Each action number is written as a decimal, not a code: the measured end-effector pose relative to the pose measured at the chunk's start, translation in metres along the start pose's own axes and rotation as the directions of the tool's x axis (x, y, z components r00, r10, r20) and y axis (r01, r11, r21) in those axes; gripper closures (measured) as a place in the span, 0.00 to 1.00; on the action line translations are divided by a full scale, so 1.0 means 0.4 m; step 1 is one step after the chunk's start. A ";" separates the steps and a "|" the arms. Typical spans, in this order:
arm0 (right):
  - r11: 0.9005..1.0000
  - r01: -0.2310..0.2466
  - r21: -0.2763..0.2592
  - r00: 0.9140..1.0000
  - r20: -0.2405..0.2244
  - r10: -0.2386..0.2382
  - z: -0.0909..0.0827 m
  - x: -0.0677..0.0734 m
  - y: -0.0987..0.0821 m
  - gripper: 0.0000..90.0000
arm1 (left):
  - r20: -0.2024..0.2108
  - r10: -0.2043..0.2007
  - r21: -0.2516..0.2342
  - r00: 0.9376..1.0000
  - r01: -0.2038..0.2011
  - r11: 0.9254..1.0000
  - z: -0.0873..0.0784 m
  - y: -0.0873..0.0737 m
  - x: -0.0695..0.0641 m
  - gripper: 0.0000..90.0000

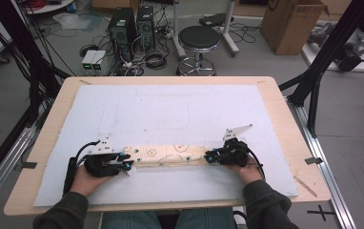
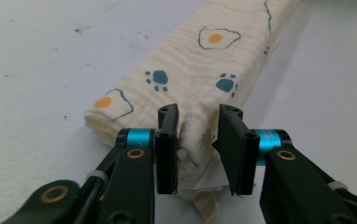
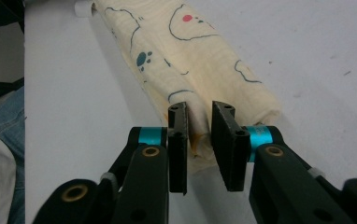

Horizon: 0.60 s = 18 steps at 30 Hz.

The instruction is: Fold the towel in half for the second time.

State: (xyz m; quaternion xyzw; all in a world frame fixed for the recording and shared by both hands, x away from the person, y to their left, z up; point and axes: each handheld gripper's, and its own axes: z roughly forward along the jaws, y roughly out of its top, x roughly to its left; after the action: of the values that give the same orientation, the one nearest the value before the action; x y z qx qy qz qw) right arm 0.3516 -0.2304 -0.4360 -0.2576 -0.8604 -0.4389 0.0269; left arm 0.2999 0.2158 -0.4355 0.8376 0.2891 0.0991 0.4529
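A cream cloth printed with paw marks and fried eggs lies folded into a long narrow strip across the white mat. My left gripper is at the strip's left end. In the left gripper view its jaws stand slightly apart around the bunched end of the cloth, and a gap shows beside one pad. My right gripper is at the strip's right end. In the right gripper view its jaws straddle a corner fold of the cloth without pressing on it.
The mat covers most of a wooden table. The person's hands and dark sleeves come in from the near edge. Beyond the table stand a black stool, computer towers with cables, and a cardboard box.
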 end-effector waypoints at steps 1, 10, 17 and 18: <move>1.000 0.002 -0.008 1.000 -0.004 -0.002 -0.001 0.001 0.001 0.78 | 0.005 -0.006 -0.012 1.000 0.006 1.000 -0.004 0.002 0.000 0.71; 0.996 0.023 -0.092 0.999 -0.032 -0.027 -0.042 0.018 0.016 0.62 | 0.030 -0.011 -0.089 0.999 0.014 0.996 -0.040 0.027 0.001 0.63; 0.989 0.049 -0.138 0.999 -0.005 -0.050 -0.072 0.021 0.052 0.59 | 0.006 -0.004 -0.133 1.000 0.005 0.991 -0.047 0.062 0.002 0.56; 0.989 0.051 -0.136 0.999 0.005 -0.051 -0.072 0.020 0.059 0.59 | 0.003 -0.006 -0.135 1.000 0.006 0.991 -0.044 0.066 0.003 0.57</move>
State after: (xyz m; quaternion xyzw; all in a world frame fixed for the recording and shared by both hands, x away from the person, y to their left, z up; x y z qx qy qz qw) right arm 0.3503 -0.2381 -0.3986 -0.2372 -0.8348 -0.4968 -0.0026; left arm 0.3038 0.2179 -0.4041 0.8043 0.2836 0.1160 0.5091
